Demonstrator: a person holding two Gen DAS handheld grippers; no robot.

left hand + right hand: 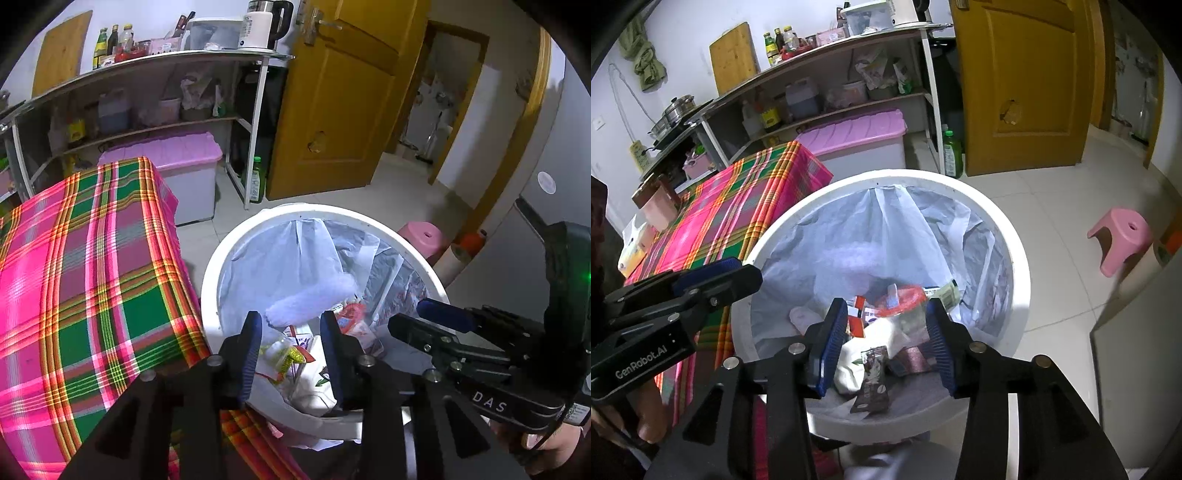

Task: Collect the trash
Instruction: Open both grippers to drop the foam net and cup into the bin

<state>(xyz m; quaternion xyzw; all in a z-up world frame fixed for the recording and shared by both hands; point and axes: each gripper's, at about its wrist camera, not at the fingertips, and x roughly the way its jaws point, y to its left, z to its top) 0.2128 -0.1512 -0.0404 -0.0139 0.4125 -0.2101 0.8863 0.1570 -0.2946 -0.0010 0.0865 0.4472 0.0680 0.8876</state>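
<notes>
A white round trash bin (210,284) with a pale plastic liner stands on the floor beside the plaid table; it also shows in the right wrist view (1019,258). Wrappers and packets (879,332) lie at its bottom. A white crumpled tissue (310,299) hangs in the air just beyond my left fingertips, over the bin. My left gripper (291,325) is open above the bin. My right gripper (886,317) is open and empty above the bin. A brown wrapper (873,384) lies below it. Each gripper shows in the other's view.
A table with a pink and green plaid cloth (85,277) stands left of the bin. A shelf unit (147,62) and a pink-lidded box (177,155) are behind. A yellow door (343,110) and a pink stool (1119,236) stand on the tiled floor to the right.
</notes>
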